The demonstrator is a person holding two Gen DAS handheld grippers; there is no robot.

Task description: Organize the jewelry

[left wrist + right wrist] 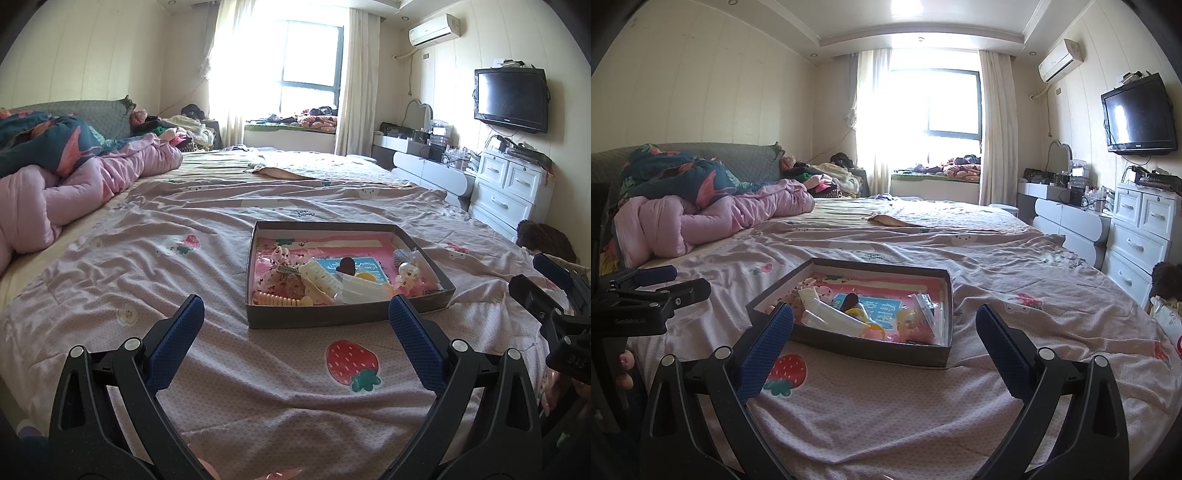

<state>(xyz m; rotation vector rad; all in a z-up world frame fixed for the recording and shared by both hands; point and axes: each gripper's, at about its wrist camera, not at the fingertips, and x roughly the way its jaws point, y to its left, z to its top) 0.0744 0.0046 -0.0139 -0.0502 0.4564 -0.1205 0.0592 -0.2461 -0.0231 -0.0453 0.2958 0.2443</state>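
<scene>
Shallow dark cardboard box point(347, 317), holding the jewelry and hair accessories, resting flat on the bed point(207, 266) toward its right-hand side and nearer the foot edge than the pillows. Contents lie in one loose heap: a cream claw clip point(319, 278), a peach coiled hair tie point(275, 298), a pale folded packet point(360, 290), a dark oval piece point(346, 264) on a blue printed card point(364, 267), and clear-bagged pieces point(406, 264) against the right wall of the box. Items overlap and touch; no sorting into groups or rows is evident, and nothing lies on the sheet outside the box. Judged from this, the task is at or near its start, with all separating and arranging left to do. Left tongs point(295, 321) spread wide and empty, hovering above the sheet just short of the near wall of the box. Right tongs point(884, 325) likewise spread wide and empty, straddling the near edge of the box from the right. Each tool appears at the margin of the other's view. Beyond: a strawberry print point(352, 363) on the sheet, a pink quilt point(92, 184) bunched at the head of the bed, white drawers point(509, 188) and a wall television point(511, 99)
</scene>
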